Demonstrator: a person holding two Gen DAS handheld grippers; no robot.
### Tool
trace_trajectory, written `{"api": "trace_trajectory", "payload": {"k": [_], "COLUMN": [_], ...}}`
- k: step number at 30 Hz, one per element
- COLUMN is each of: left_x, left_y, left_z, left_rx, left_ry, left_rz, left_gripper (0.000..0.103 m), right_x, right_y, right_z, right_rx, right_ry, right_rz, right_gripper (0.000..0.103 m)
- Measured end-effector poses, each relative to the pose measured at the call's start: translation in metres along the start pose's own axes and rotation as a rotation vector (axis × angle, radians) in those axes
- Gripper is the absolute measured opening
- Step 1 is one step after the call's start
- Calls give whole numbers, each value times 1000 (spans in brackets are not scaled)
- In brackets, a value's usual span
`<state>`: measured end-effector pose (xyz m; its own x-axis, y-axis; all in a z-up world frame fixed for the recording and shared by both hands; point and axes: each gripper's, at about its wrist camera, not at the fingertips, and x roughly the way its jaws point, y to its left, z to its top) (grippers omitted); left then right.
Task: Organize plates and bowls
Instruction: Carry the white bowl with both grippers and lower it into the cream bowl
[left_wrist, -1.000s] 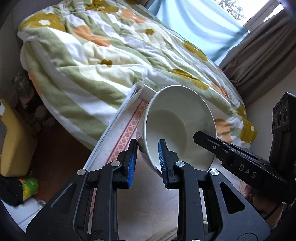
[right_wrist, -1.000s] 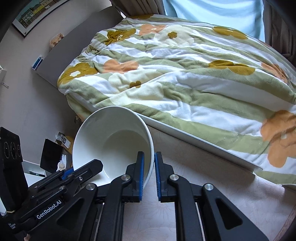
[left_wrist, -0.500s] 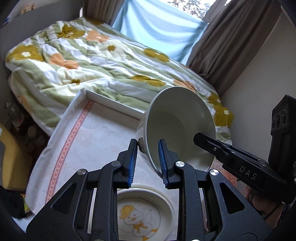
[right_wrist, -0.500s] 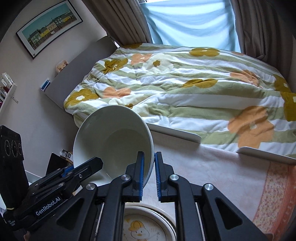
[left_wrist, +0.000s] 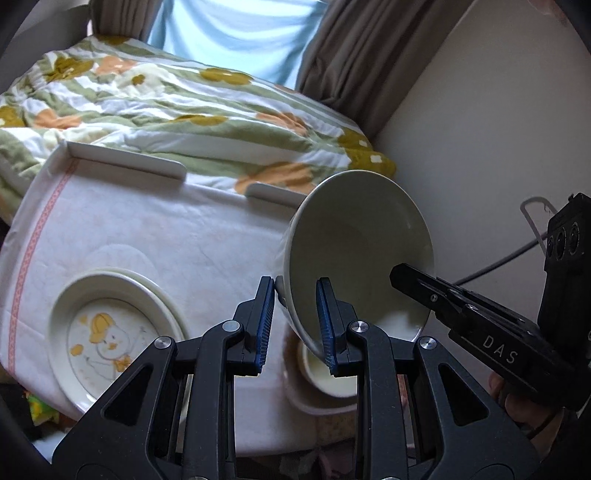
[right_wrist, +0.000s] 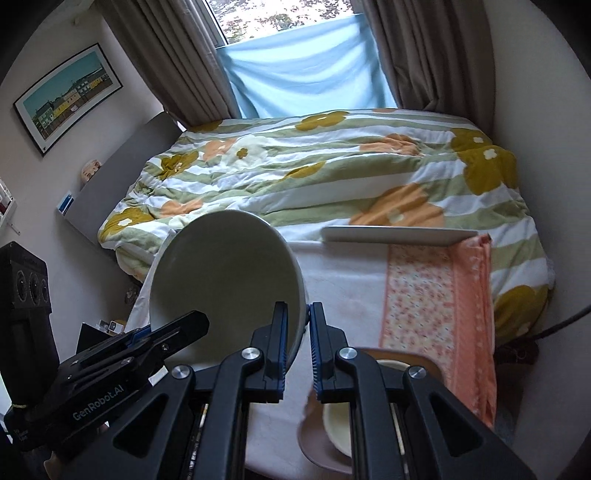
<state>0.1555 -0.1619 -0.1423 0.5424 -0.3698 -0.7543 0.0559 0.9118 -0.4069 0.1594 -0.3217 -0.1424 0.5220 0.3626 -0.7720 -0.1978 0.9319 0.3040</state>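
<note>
Two grippers carry one large white bowl (left_wrist: 356, 254) between them: your left gripper (left_wrist: 295, 325) is clamped on the near-left part of the rim, wall pinched between the blue pads, and your right gripper (right_wrist: 297, 347) is closed tight on the opposite rim, so the bowl hangs tilted in the air. Going left to right across the white cloth (left_wrist: 177, 229), you now have the duck plate (left_wrist: 107, 332) low on the left, then the held bowl, then a small cream bowl (left_wrist: 332, 376) sitting in a shallow pinkish dish (right_wrist: 314, 443) just below your fingers. A second ago the view behind the bowl was mostly the flowered quilt (left_wrist: 155, 103) and only the cloth's patterned edge; half a second ago the duck plate slid into sight; now the small bowl and dish have appeared beneath. That suggests you have swung the bowl over the crockery, and the stacking spot looks close. Judge the nesting before lowering, since the big bowl may not sit inside the smaller one
</note>
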Motion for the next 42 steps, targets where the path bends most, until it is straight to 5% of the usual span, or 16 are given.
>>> {"api": "trace_trajectory", "payload": {"k": [7, 18, 42], "left_x": [31, 90, 125], "left_y": [-39, -48, -78], "left_z": [-33, -67, -77], "left_rx": [106, 209, 603], "left_ry": [125, 288, 276], "left_rz": [-16, 31, 253], "left_gripper": [21, 21, 21], "right_x": [-11, 12, 29], "right_y": [-46, -79, -100], "right_z": [-39, -83, -99], "right_rx": [121, 239, 308], "right_ry": [34, 109, 131], "right_rz": [-60, -100, -116], "right_gripper": [10, 11, 11]}}
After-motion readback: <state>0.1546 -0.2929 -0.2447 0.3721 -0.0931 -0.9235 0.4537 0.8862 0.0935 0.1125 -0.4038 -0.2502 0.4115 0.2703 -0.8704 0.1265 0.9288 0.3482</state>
